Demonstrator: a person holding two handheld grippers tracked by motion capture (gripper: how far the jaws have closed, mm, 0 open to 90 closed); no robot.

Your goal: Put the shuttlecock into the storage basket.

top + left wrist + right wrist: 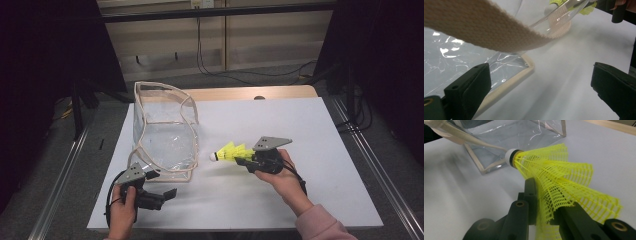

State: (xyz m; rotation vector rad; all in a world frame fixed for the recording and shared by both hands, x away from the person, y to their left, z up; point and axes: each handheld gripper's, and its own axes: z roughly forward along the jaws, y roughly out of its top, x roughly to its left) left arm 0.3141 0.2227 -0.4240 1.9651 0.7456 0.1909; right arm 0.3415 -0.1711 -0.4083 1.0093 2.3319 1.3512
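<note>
Yellow mesh plastic shuttlecock (564, 177) pinched by its skirt in the right tool (243, 161).
Its white cork tip points ahead toward the clear plastic cloth-trimmed bag (165, 132); left tool (167, 192) gapes empty.

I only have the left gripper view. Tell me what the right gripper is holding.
Observer: The right gripper is shut on the skirt of a yellow shuttlecock; the mesh is crumpled between its jaws.
Operator: Say which way its white tip points.
Observer: In the high view the tip points at the clear bag, close to the bag's right side.
Operator: Report how the bag stands.
Observer: Upright on the white table, its beige-trimmed top open. The left gripper sits open just in front of it, holding nothing.
</note>
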